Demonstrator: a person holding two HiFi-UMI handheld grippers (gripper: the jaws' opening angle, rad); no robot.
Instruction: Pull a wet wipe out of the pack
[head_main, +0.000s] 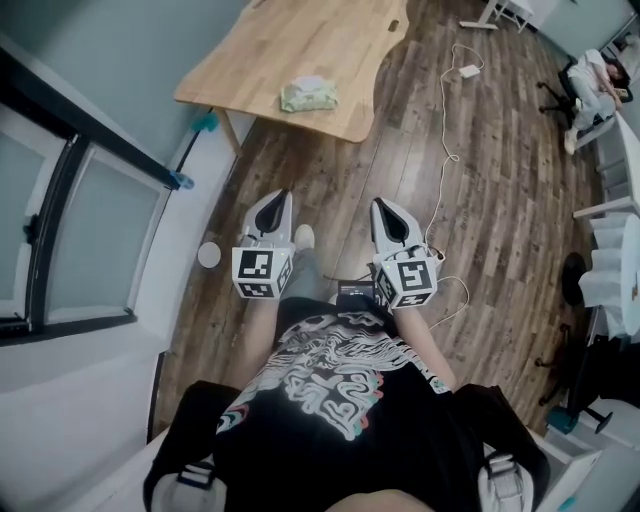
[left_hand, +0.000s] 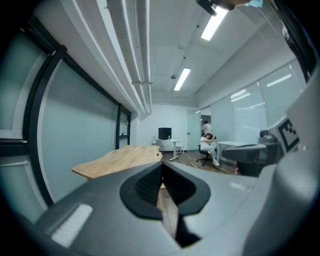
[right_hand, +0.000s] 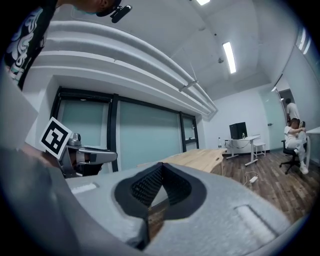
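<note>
A pale green pack of wet wipes (head_main: 309, 95) lies on the wooden table (head_main: 270, 50) at the top of the head view. My left gripper (head_main: 280, 197) and right gripper (head_main: 382, 206) are held side by side over the floor, well short of the table, both pointing toward it. Each is shut with nothing between its jaws. In the left gripper view the left gripper (left_hand: 162, 165) has its tips touching, with the table (left_hand: 120, 159) beyond. In the right gripper view the right gripper (right_hand: 162, 165) is shut too, and the table (right_hand: 197, 158) lies ahead.
A glass wall (head_main: 70, 230) runs along the left. A white cable and power adapter (head_main: 468, 71) lie on the wood floor right of the table. A seated person (head_main: 595, 85) and white desks (head_main: 615, 210) are at the far right. A white round object (head_main: 208, 254) sits on the floor by the wall.
</note>
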